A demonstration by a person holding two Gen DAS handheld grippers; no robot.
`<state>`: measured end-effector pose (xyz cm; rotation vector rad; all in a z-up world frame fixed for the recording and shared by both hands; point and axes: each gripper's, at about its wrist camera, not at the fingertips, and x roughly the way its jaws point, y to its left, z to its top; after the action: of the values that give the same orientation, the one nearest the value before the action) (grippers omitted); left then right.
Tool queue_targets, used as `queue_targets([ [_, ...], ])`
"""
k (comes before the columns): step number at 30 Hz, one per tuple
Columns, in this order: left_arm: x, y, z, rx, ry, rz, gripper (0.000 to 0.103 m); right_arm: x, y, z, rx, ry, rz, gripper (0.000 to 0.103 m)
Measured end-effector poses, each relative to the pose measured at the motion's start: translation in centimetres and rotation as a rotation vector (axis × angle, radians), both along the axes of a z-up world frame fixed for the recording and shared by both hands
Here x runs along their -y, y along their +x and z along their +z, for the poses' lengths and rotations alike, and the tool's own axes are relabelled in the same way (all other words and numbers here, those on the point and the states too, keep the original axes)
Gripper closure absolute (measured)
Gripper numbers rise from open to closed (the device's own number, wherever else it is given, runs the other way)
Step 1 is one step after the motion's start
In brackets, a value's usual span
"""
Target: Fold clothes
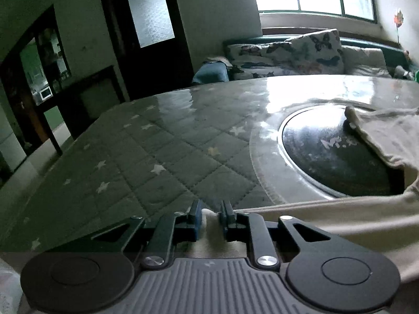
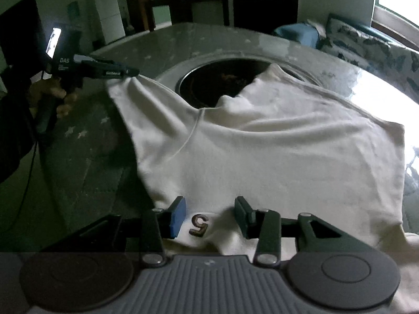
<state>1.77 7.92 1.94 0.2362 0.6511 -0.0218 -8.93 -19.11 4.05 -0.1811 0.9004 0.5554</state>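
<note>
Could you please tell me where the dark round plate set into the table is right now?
In the right wrist view the dark round plate sits in the table centre, straight ahead; the white shirt covers its near right edge.

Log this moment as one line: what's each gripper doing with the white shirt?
left gripper: shut on white shirt corner | right gripper: open, shirt hem between pads | shirt: spread over table, partly covering round inset
</note>
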Motion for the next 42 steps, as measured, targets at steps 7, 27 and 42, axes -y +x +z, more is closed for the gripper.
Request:
queue_targets([
  [7, -0.2, 0.1, 0.4, 0.018, 0.066, 0.057, 0.059, -0.2, -0.1, -0.1, -0.002, -0.022, 0.02, 0.06],
  [27, 2.6, -0.7, 2.6, -0.074, -0.182, -0.19, 0.079, -9.5, 2.9, 1.3, 0.034, 0.072, 0.214, 0.063],
  [42, 5.2, 0.3, 0.5, -0.139, -0.149, -0.326, 0.084, -15.1, 2.2, -1.0, -0.003, 0.066, 0.363, 0.062],
])
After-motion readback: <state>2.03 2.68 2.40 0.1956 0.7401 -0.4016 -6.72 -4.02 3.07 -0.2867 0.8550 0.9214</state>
